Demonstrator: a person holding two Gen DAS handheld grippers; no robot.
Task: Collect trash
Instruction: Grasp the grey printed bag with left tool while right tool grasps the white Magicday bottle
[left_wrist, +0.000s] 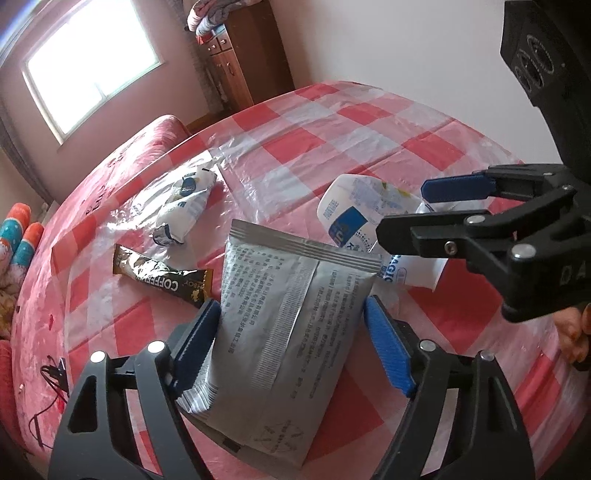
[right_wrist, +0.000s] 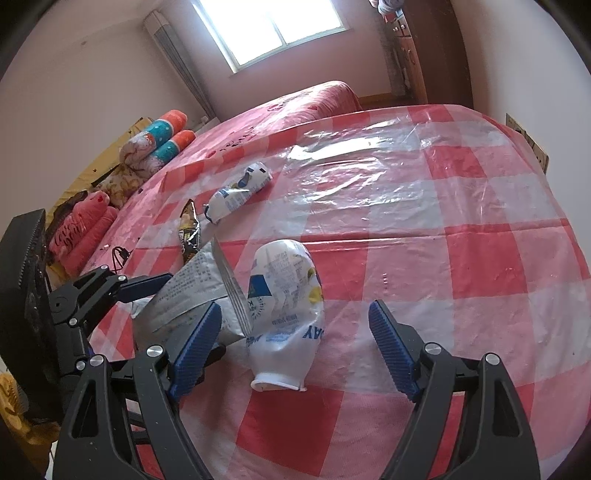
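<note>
Nearest me, the silver foil pouch (left_wrist: 284, 317) lies on the checked table (left_wrist: 424, 147) between my left gripper's (left_wrist: 291, 343) wide pads, seemingly untouched. Light, crinkly, slippery; I'd pinch its side edges. My right gripper (right_wrist: 295, 343) hangs open over the white wrapper (right_wrist: 284, 295).

Pale pink walls (right_wrist: 92, 74); bright window (right_wrist: 273, 29); wooden cabinet (left_wrist: 236, 70); bed (right_wrist: 303, 103) under red cover.

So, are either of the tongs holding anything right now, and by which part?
Nothing is gripped. The left tongs straddle the silver pouch mid-length with a gap at one pad; the right tongs stand open.
</note>
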